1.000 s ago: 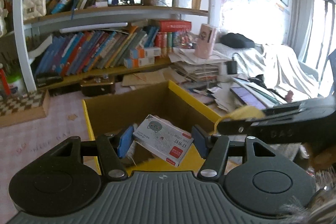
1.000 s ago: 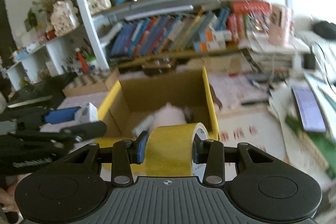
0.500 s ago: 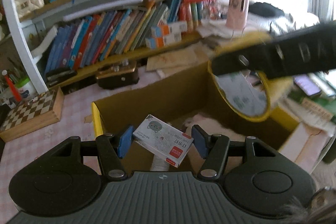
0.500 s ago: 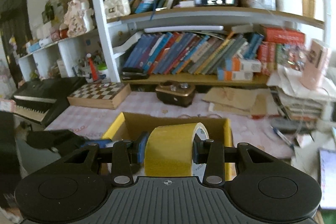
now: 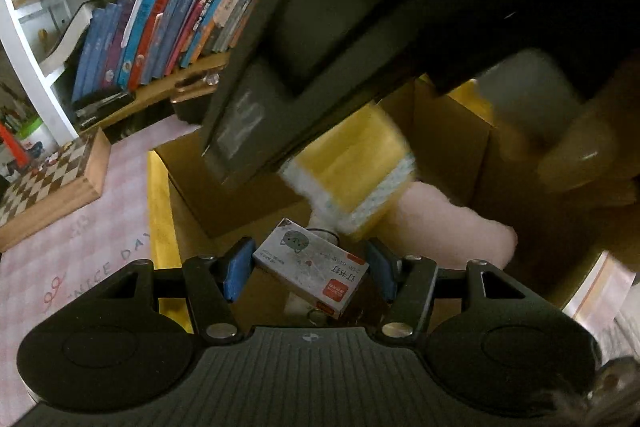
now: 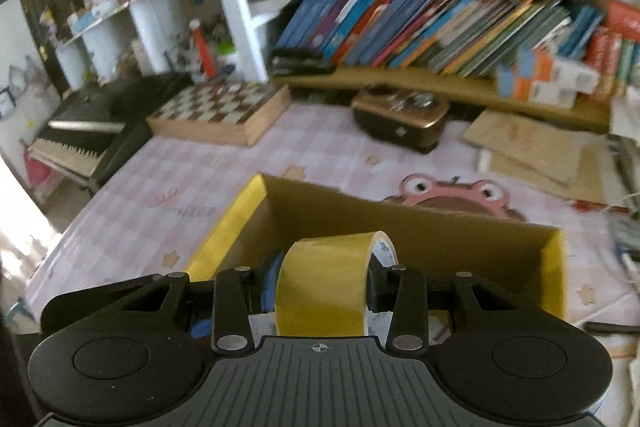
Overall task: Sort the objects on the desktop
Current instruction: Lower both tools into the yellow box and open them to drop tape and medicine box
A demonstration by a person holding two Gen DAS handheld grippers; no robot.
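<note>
My left gripper (image 5: pixel 310 269) is shut on a small white staples box (image 5: pixel 310 267) with a red end, held tilted over the open cardboard box (image 5: pixel 160 211). A pale pink fluffy thing (image 5: pixel 448 231) lies inside the box. The right gripper's black body crosses the top of the left wrist view, carrying the yellow tape roll (image 5: pixel 352 167) above the box. In the right wrist view my right gripper (image 6: pixel 322 285) is shut on the yellow tape roll (image 6: pixel 320 287), above the near part of the cardboard box (image 6: pixel 400 223) with yellow flaps.
A chessboard box (image 6: pixel 220 111) and a brown-gold case (image 6: pixel 400 115) sit on the pink checked mat (image 6: pixel 168 187) beyond the box. Flat cardboard sheets (image 6: pixel 532 147) lie at right. Bookshelves (image 6: pixel 420 19) fill the back; a keyboard (image 6: pixel 80 135) stands at left.
Both grippers have tipped downward over the cardboard box. The right gripper with the tape has swung across, closer in front of the left camera. Both grips are unchanged.
</note>
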